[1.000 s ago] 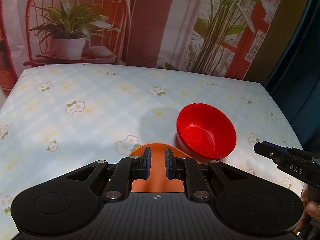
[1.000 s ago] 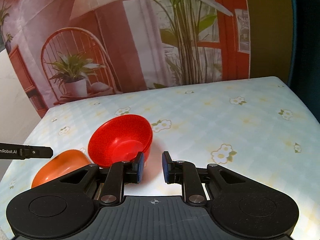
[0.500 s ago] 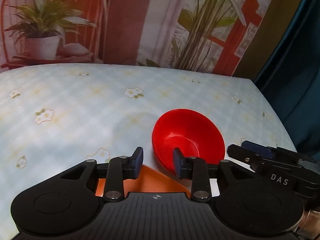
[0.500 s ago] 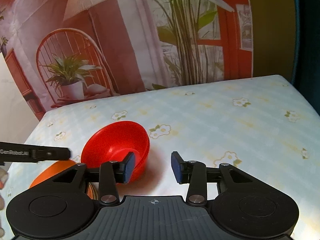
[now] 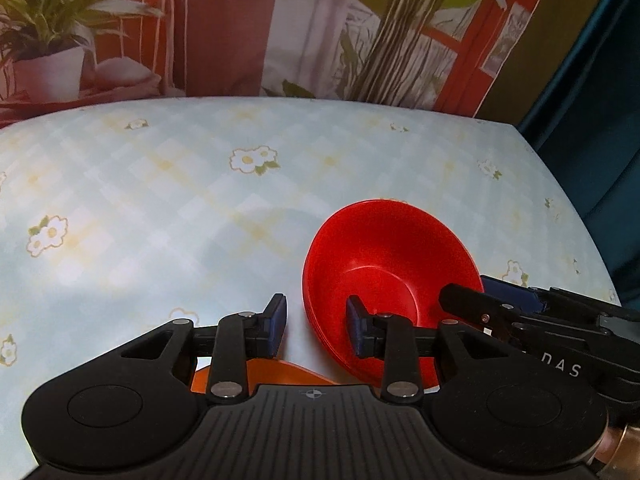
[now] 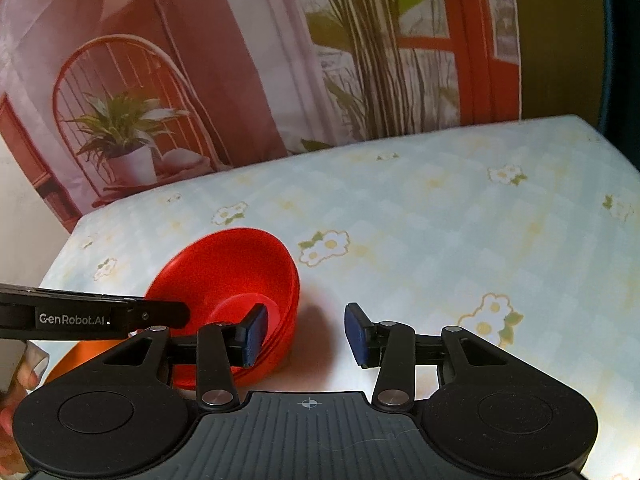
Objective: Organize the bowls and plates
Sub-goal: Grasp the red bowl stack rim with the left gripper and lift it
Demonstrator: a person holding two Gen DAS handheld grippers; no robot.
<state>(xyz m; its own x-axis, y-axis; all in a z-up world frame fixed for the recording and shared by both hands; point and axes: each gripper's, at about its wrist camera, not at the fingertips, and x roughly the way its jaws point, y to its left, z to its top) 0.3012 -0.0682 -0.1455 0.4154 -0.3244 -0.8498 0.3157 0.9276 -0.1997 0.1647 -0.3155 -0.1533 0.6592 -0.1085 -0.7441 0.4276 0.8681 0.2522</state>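
Note:
A red bowl (image 5: 384, 256) stands on the flowered tablecloth, and its wall shows layered rims like a nested stack. My left gripper (image 5: 316, 326) is open and straddles the bowl's left rim, with one finger inside and one outside. My right gripper (image 6: 306, 334) is also open and straddles the red bowl's (image 6: 232, 268) right rim in the same way. No pad presses on the bowl. An orange plate (image 5: 260, 376) lies just under the left gripper, mostly hidden. In the right wrist view the orange plate (image 6: 80, 356) sits left of the bowl.
The tablecloth (image 5: 160, 200) stretches bare behind and left of the bowl. A printed backdrop (image 6: 240, 60) of plants and a chair closes the far edge. A dark blue curtain (image 5: 600, 120) hangs past the right table edge. A hand (image 6: 16, 380) holds the left gripper.
Both grippers have opened from nearly shut. Both came down and in toward the red bowl, which now sits larger in both views with a finger inside it on each side.

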